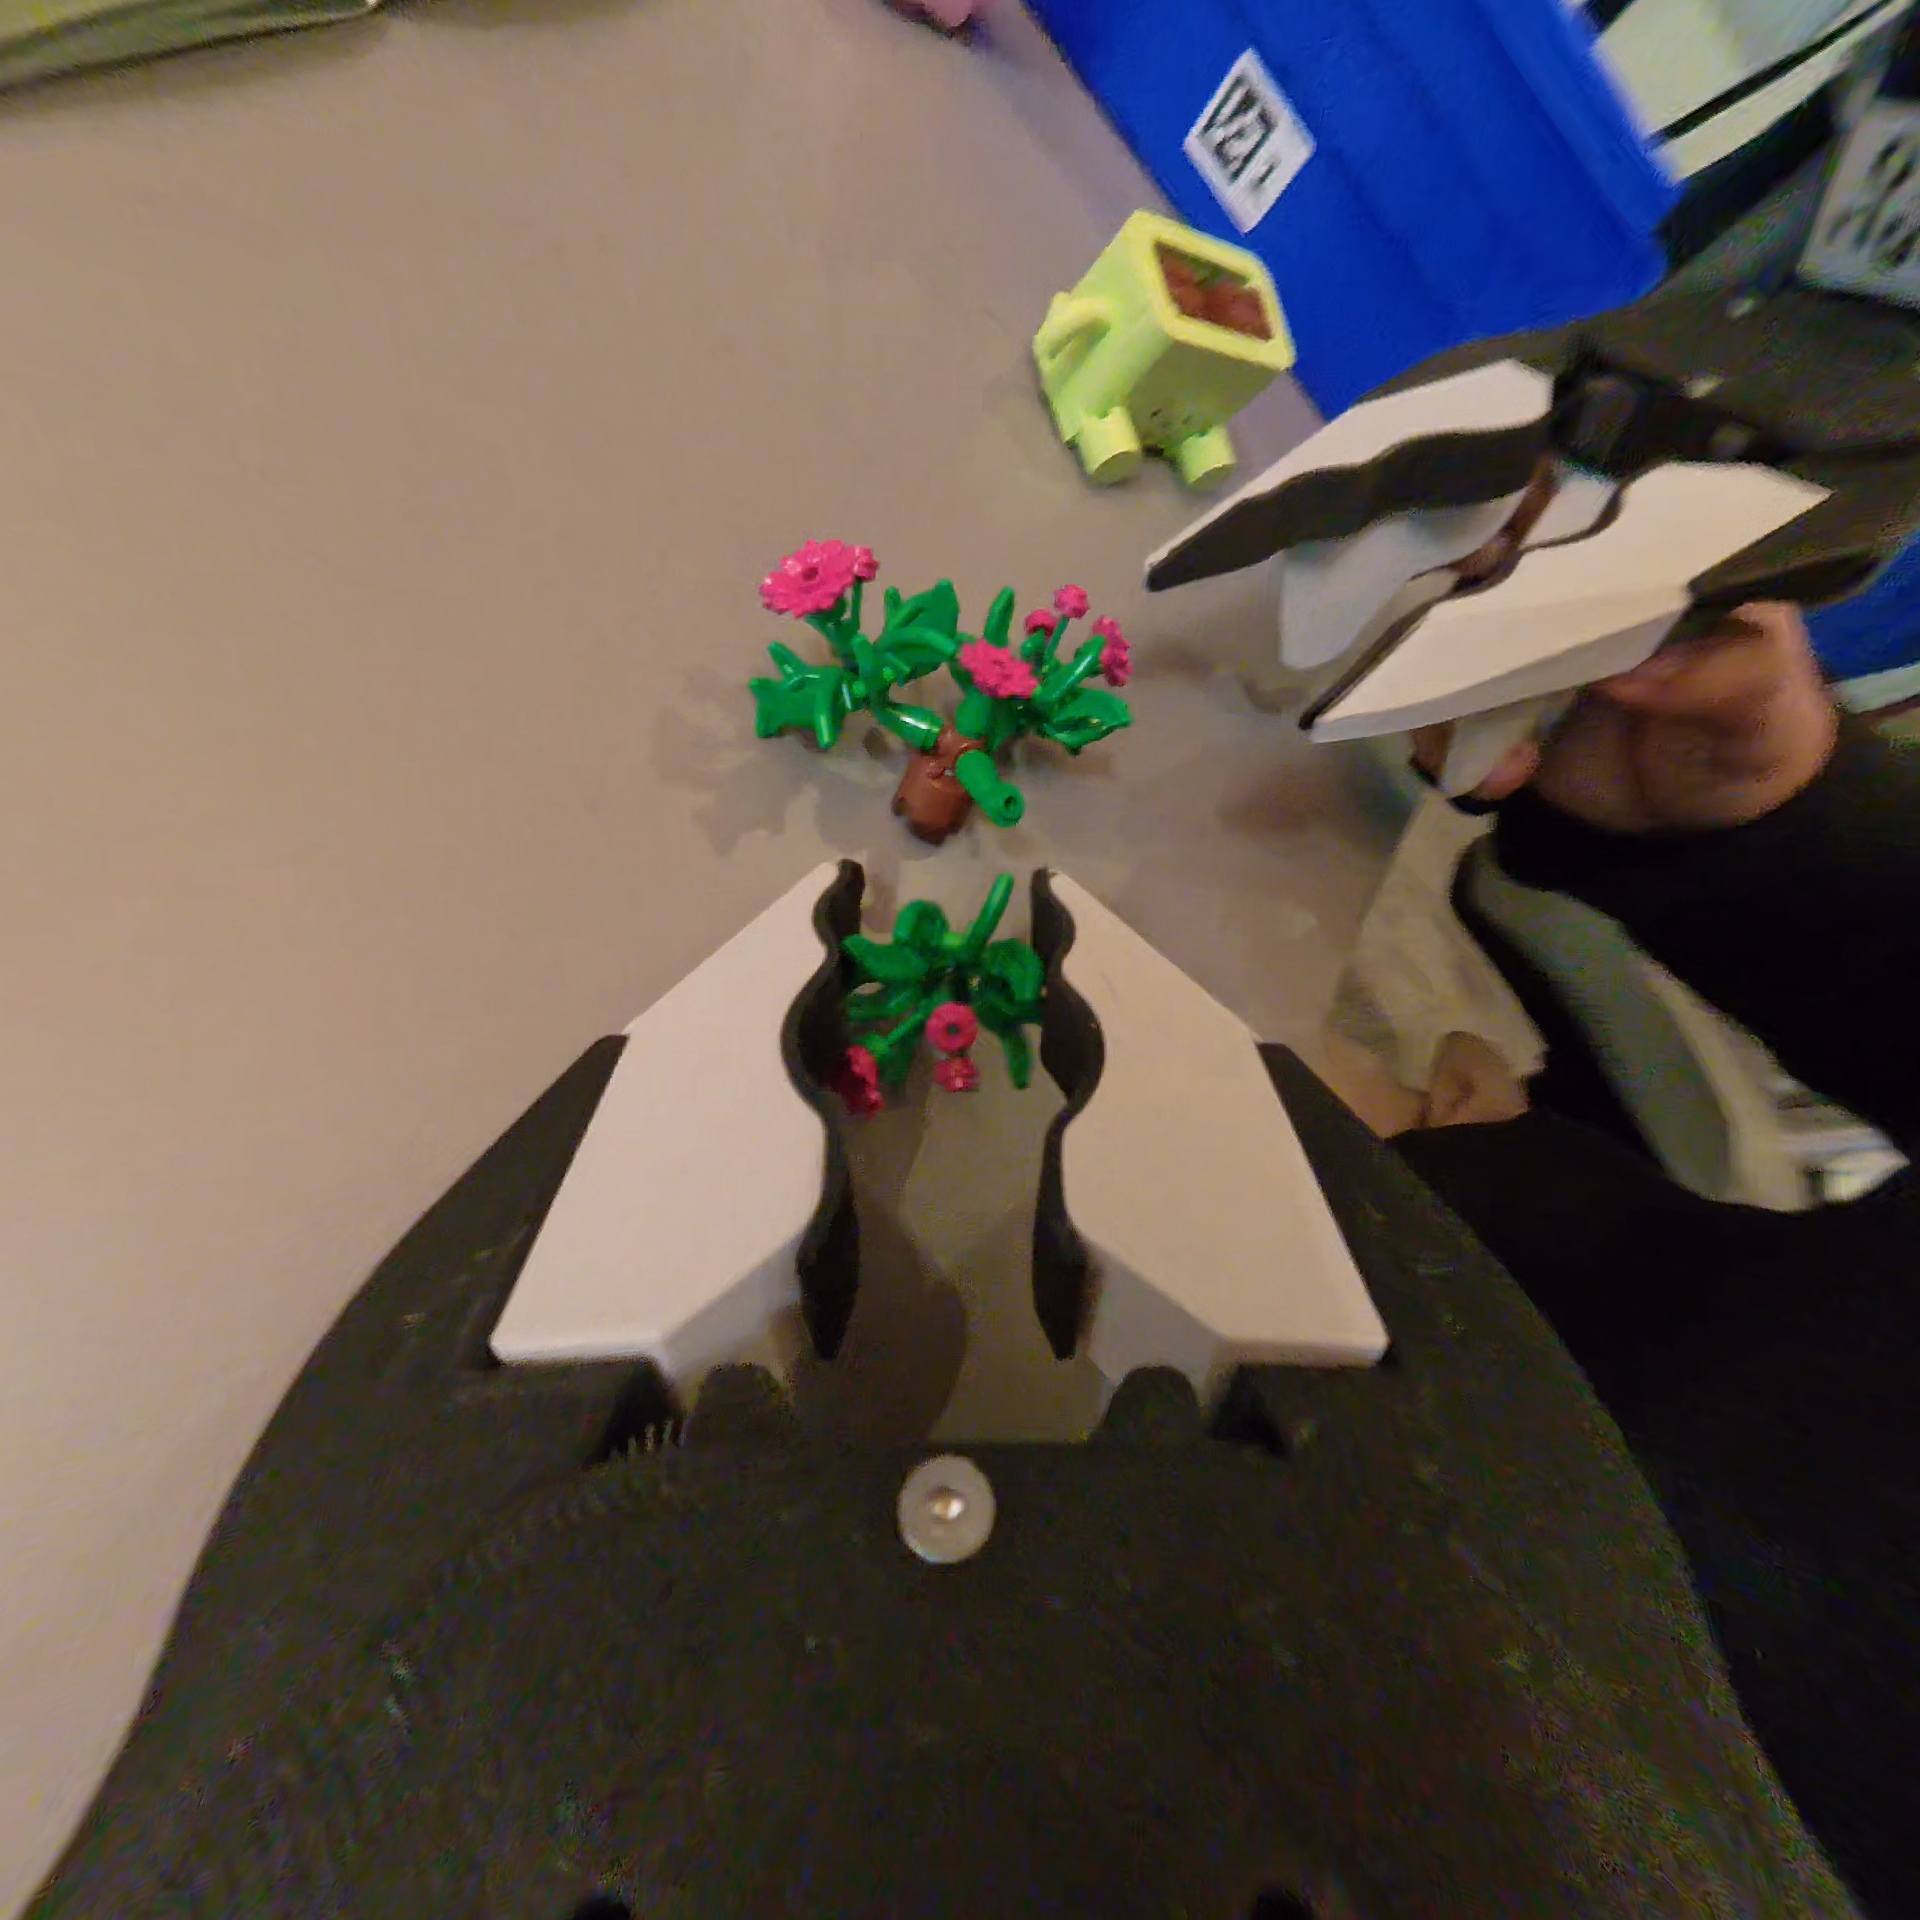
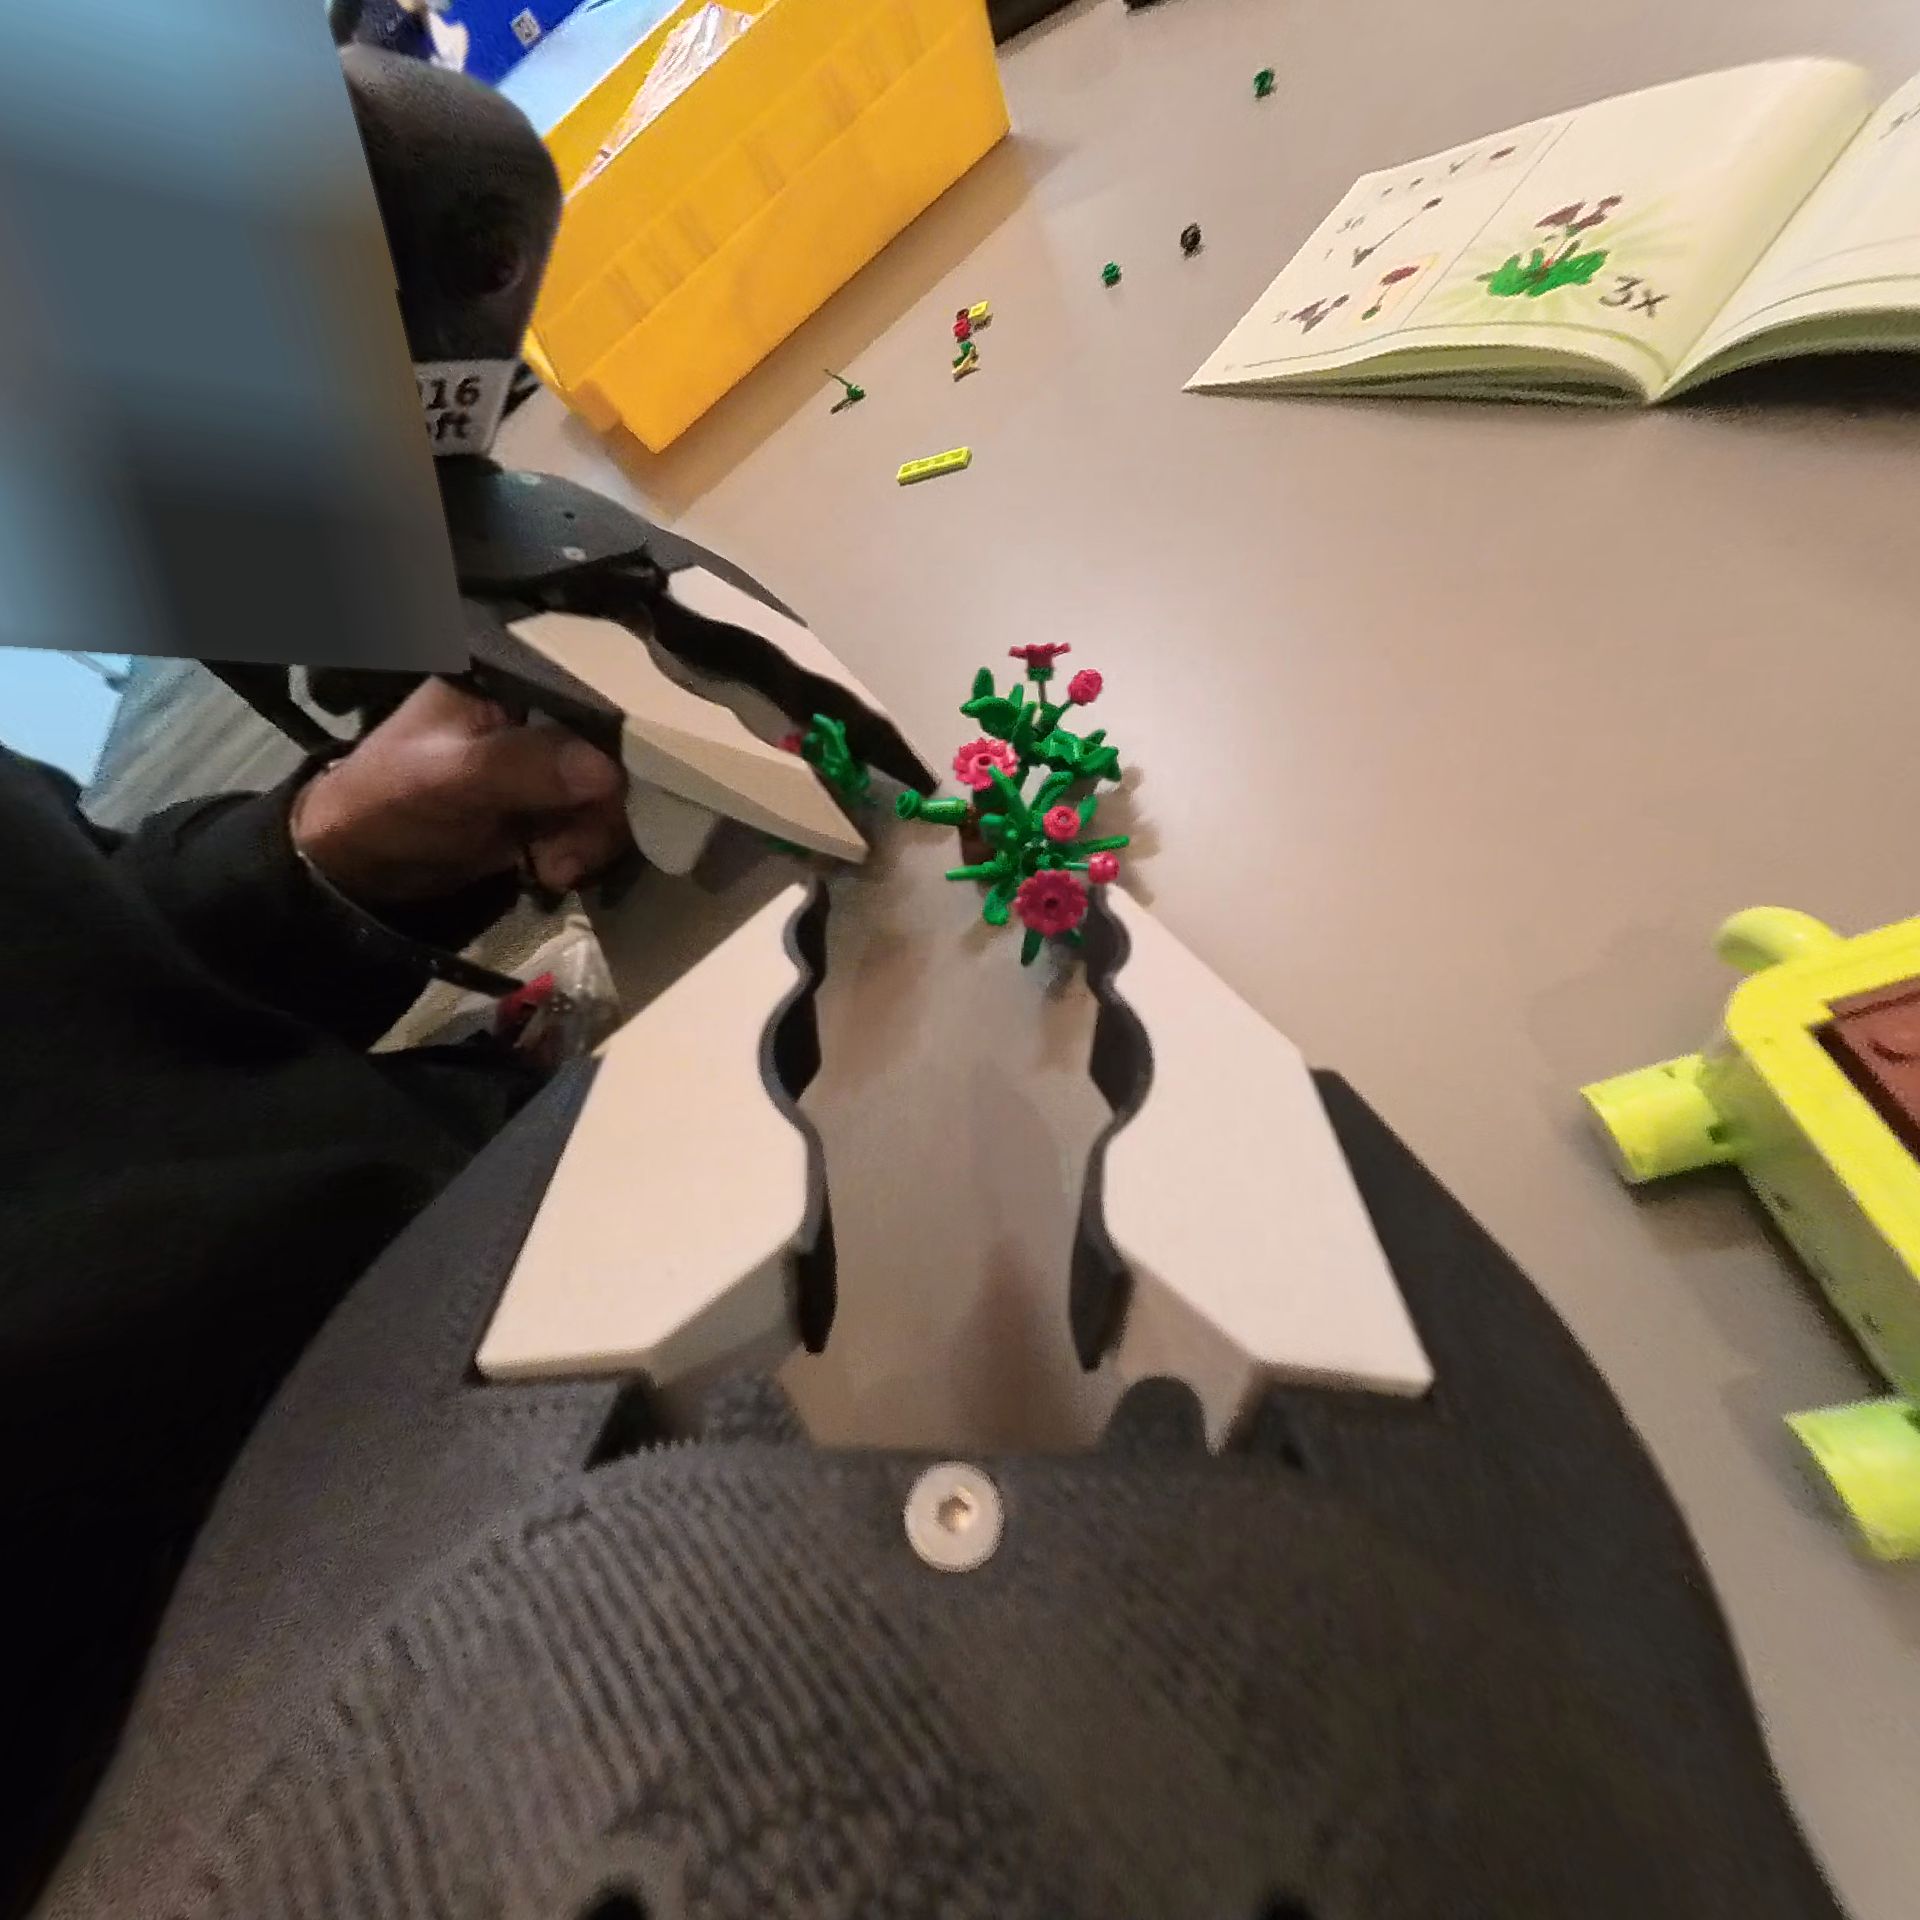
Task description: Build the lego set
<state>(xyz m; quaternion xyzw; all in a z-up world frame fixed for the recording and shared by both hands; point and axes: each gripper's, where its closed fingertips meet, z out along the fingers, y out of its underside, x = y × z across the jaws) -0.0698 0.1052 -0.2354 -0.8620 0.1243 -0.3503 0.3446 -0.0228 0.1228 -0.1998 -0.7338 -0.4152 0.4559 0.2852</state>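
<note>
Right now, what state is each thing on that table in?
Left gripper: jaws shut on flower sprig.
Right gripper: open, empty.
Flower cluster: lying on the table, free.
Lime pot: tipped on its side.
Booklet: open.
Yellow bin: on the table.

The left gripper is built as a broad, rough-textured black printed body from which two pale grey wedge-shaped fingers are extended, each lined on its inner edge with a wavy black pad. A single round silver screw is set at the centre of the body. The right gripper is made to the same pattern, with a ribbed black shell and a matching silver screw. Black long sleeves are worn by the person, and a white sticker is fixed to the left gripper's black housing.
</note>
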